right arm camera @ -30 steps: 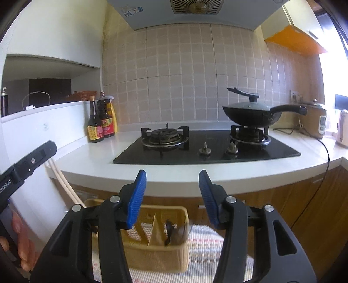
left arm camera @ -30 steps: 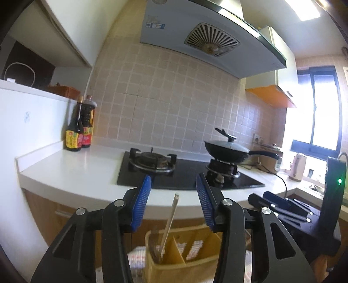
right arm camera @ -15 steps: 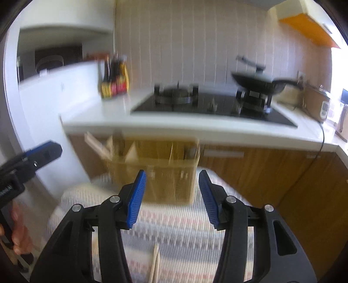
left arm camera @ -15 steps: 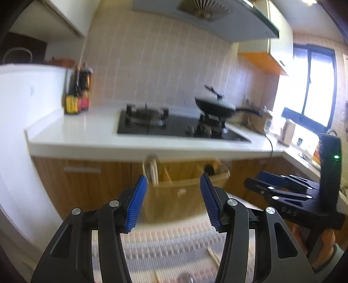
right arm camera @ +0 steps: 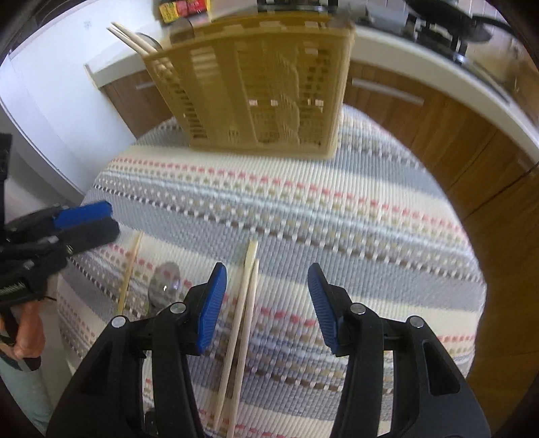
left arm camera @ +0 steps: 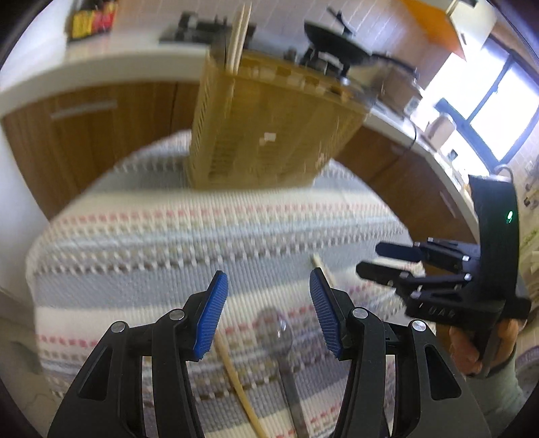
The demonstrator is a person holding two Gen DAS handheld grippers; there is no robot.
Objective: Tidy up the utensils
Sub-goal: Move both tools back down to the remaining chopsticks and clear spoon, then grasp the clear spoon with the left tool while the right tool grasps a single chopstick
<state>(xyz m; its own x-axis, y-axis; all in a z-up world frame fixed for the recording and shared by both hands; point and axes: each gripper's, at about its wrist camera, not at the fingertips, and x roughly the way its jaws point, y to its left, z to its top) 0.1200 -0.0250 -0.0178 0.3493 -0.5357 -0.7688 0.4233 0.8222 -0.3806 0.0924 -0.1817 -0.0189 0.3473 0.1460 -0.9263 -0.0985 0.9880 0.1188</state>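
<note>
A yellow slotted utensil basket (left arm camera: 269,128) (right arm camera: 256,84) stands at the far side of a striped woven mat (left arm camera: 168,236) (right arm camera: 337,209), with chopsticks (left arm camera: 237,37) (right arm camera: 134,37) upright in its left end. My left gripper (left arm camera: 266,313) is open and empty above a metal spoon (left arm camera: 281,337) and one loose chopstick (left arm camera: 235,377). My right gripper (right arm camera: 264,310) is open and empty above two loose chopsticks (right arm camera: 244,303). The spoon (right arm camera: 165,286) and single chopstick (right arm camera: 129,269) lie to their left.
Behind the mat run wooden cabinets (right arm camera: 438,128) under a white counter (left arm camera: 84,67) with a hob and a black pan (left arm camera: 340,43). Sauce bottles (left arm camera: 91,20) stand at the counter's left. A window (left arm camera: 498,107) is at the right.
Both grippers have tilted down from the counter toward the mat and moved closer. The basket now sits high in view and the loose spoon and chopsticks lie under the fingers.
</note>
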